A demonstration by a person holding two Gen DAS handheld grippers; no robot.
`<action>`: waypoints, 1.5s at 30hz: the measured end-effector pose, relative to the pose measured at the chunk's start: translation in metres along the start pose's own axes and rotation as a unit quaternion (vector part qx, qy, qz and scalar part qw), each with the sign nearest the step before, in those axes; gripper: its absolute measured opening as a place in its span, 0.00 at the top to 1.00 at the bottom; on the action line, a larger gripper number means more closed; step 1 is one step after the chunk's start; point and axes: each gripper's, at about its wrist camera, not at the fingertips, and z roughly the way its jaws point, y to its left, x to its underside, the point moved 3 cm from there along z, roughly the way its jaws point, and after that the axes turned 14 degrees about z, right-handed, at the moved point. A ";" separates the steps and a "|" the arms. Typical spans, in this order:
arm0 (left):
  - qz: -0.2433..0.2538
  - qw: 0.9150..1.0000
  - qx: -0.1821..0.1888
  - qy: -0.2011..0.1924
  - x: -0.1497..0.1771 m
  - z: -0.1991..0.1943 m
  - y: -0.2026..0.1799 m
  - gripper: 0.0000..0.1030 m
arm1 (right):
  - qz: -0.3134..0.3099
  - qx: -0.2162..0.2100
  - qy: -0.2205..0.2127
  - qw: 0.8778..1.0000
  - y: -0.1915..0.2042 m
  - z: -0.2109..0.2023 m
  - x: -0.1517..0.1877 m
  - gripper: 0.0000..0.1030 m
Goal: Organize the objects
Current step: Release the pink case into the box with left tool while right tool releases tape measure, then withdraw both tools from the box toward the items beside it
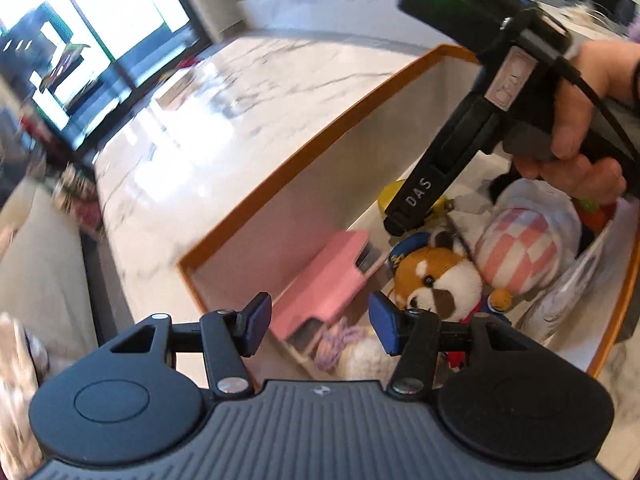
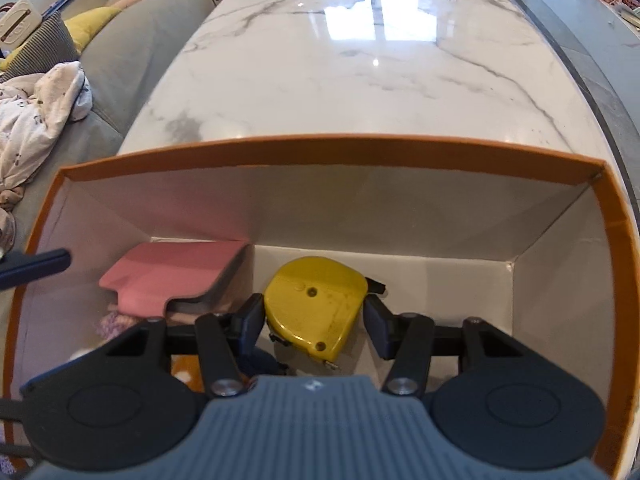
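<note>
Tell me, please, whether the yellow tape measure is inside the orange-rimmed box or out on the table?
Inside: the yellow tape measure lies on the floor of the box, beside the pink case.

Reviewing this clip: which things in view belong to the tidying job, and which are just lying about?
Part of the job:
orange box
yellow tape measure, between the right gripper's fingers
pink case
red panda toy
checked pink toy
left gripper, empty

Lying about:
sofa
crumpled cloth
yellow cushion
</note>
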 end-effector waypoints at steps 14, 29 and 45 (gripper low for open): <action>-0.081 0.995 0.014 0.052 -0.010 0.020 0.021 0.64 | -0.002 0.001 -0.001 1.000 0.010 0.001 0.001 0.41; -0.097 0.993 -0.047 0.053 -0.013 -0.001 -0.010 0.64 | -0.038 -0.045 -0.065 0.996 -0.004 -0.097 0.034 0.40; -0.217 0.962 -0.003 -0.168 -0.015 -0.133 -0.054 0.64 | -0.090 -0.051 -0.250 0.963 -0.034 -0.219 0.126 0.36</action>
